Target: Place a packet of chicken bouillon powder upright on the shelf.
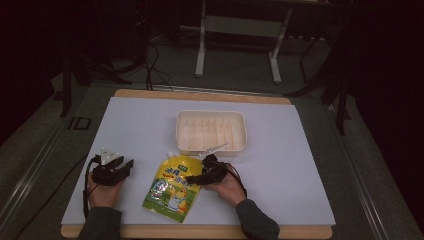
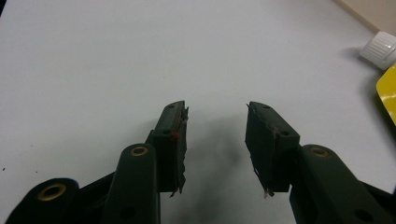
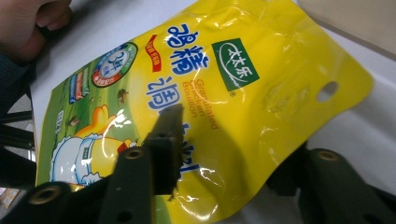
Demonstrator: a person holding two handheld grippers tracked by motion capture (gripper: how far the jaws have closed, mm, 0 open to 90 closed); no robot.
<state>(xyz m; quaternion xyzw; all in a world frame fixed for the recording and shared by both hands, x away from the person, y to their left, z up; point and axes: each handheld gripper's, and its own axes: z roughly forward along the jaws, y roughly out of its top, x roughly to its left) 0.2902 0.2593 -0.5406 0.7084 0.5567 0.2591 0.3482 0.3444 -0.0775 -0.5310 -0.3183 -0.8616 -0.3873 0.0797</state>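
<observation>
The yellow pouch [image 1: 173,189] lies flat on the white worktop [image 1: 280,170], near the person's edge, between the two hands. Its white cap [image 2: 382,49] points toward the far side. In the right gripper view the pouch [image 3: 224,107] shows a green badge, big blue Chinese letters, the words "Granulated Chicken Bouillon" and a cartoon chick in a chef's coat. There is a small hang hole near one corner.

The right tool [image 1: 196,178] is at the pouch's right edge. One jaw sits on top of the shiny front and the other goes under the edge, so the pouch is between them. I think it is biting the edge to pick the pouch up, but I cannot tell if it is squeezing tight.

The left tool [image 1: 125,165] rests on the worktop just left of the pouch, apart from it. Its jaws are spread wide with nothing between them. It looks like it is waiting.

Behind the pouch sits a pale plastic tray [image 1: 181,131]. It looks empty. Maybe the pouch is meant to go in there, but that is only a guess.
</observation>
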